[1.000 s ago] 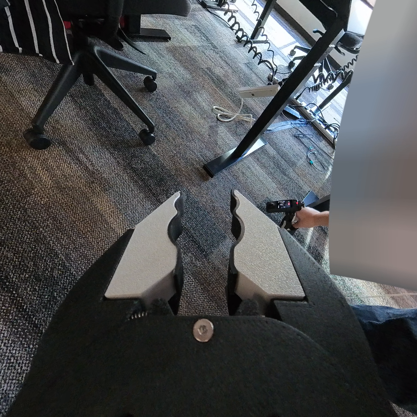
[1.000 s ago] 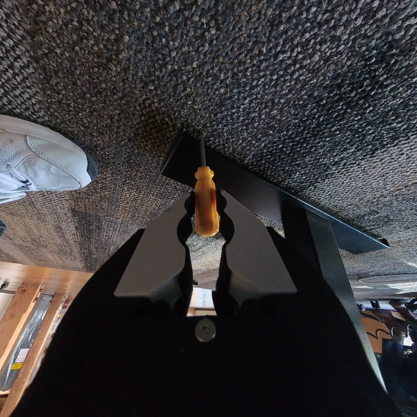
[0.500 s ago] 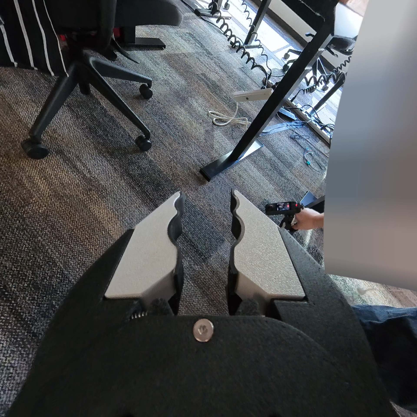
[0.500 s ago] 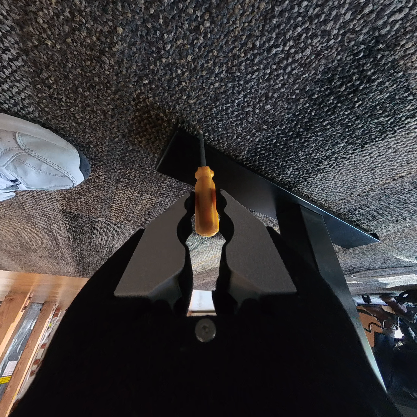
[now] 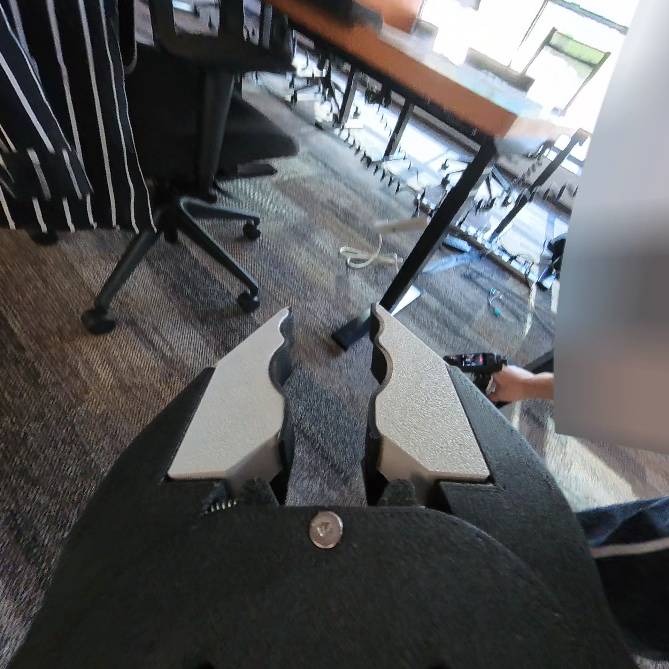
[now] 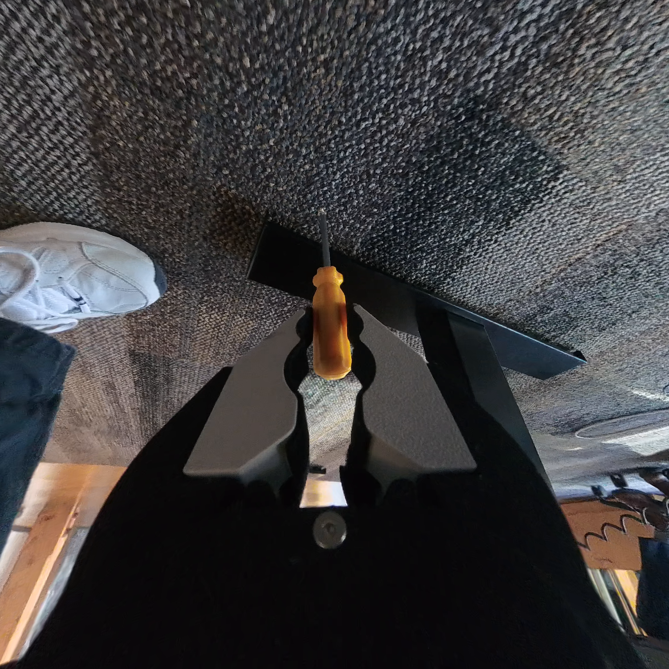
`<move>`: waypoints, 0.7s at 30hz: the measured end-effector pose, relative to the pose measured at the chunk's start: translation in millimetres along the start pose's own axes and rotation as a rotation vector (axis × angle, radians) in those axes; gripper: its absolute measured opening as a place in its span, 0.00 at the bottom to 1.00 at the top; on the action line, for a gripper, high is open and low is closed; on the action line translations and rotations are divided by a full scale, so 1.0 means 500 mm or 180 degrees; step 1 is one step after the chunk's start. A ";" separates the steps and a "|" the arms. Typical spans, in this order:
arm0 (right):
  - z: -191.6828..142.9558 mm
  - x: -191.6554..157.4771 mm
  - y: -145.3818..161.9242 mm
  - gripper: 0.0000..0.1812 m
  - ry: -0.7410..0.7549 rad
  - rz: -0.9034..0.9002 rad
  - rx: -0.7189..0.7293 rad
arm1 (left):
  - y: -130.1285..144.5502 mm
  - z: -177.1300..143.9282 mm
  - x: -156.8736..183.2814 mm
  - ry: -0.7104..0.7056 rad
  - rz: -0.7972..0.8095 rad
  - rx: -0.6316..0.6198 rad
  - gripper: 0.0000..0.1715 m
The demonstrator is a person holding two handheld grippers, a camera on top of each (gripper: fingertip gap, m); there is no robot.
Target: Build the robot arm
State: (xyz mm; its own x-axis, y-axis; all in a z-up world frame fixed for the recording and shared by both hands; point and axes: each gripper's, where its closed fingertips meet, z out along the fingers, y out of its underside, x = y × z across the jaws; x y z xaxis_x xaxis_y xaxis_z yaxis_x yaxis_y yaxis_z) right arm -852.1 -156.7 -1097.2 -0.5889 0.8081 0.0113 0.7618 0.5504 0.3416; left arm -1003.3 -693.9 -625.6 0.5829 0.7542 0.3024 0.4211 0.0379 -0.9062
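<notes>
My right gripper (image 6: 330, 311) is shut on the orange handle of a screwdriver (image 6: 330, 333). Its metal shaft (image 6: 324, 239) points forward at the carpet, over the end of a black desk foot (image 6: 380, 297). This view is upside down, with the carpet above. My left gripper (image 5: 330, 315) is open and empty, held above the grey carpet (image 5: 72, 362). In the left wrist view, a hand (image 5: 521, 385) holds the other gripper's black camera mount (image 5: 474, 360) low at the right.
A black office chair base (image 5: 173, 239) with castors stands at left, by striped black cloth (image 5: 65, 108). A wooden desk (image 5: 416, 68) on black legs (image 5: 434, 231) crosses the back. White cable (image 5: 365, 257) lies on the carpet. A white shoe (image 6: 79, 271) is at the left of the right wrist view. My hands' fingertips stand some 75 cm from each other.
The left gripper has tilted up, bringing the desk top and windows into view. The right gripper has shifted slightly; the screwdriver tip now reaches just past the desk foot's edge.
</notes>
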 end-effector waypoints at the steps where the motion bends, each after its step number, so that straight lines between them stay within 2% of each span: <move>1: -0.021 0.000 -0.001 0.10 0.0008 0.0003 0.0047 | -0.014 -0.003 0.004 0.0016 -0.0025 0.0039 0.24; 5: -0.134 -0.017 -0.010 0.10 0.0046 -0.0081 0.0310 | -0.072 -0.027 0.018 -0.0003 0.0029 0.0057 0.24; 10: -0.333 -0.068 -0.032 0.10 0.0073 -0.0180 0.0810 | -0.174 -0.079 0.032 0.0006 0.0102 0.0087 0.25; 15: -0.587 -0.139 -0.048 0.10 0.0090 -0.0258 0.1403 | -0.258 -0.137 0.049 0.0045 0.0068 0.0047 0.27; 21: -0.927 -0.259 -0.049 0.10 0.0104 -0.0478 0.2076 | -0.326 -0.214 0.078 0.0109 0.0096 -0.0148 0.27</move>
State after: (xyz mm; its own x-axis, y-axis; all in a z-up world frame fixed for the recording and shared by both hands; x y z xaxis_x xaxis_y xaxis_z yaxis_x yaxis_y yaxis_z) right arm -919.9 -372.1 -671.4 -0.7014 0.7116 0.0399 0.6719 0.6788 -0.2962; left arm -974.9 -740.8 -434.8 0.6189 0.7317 0.2858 0.4343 -0.0156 -0.9006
